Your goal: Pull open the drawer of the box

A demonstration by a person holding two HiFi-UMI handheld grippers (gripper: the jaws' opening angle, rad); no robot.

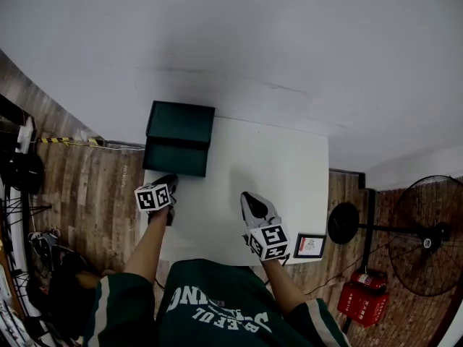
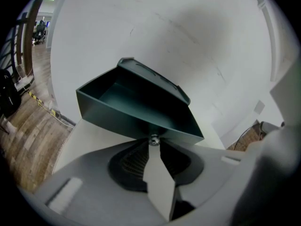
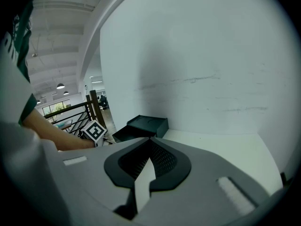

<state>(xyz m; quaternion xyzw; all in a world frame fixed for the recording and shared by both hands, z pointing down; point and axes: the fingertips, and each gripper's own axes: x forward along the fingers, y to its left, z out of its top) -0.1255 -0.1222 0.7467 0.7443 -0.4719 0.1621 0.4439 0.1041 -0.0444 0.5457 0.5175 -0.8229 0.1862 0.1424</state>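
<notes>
A dark green box (image 1: 181,120) stands at the back left corner of the white table (image 1: 282,172). Its drawer (image 1: 176,157) is pulled out toward me, and the left gripper view shows the drawer (image 2: 136,112) empty inside. A small metal knob (image 2: 154,139) sits on the drawer's front. My left gripper (image 1: 169,182) is at that front, and in its own view the left gripper (image 2: 154,143) has its jaw tips closed on the knob. My right gripper (image 1: 247,197) hovers over the middle of the table, apart from the box (image 3: 149,125). Seen in its own view, the right gripper (image 3: 150,139) has its jaws together with nothing between them.
A small framed picture (image 1: 309,246) lies at the table's front right corner. A white wall rises right behind the table. To the right on the brick floor stand a black floor fan (image 1: 427,233) and a red case (image 1: 362,298). Dark gear (image 1: 25,172) crowds the left side.
</notes>
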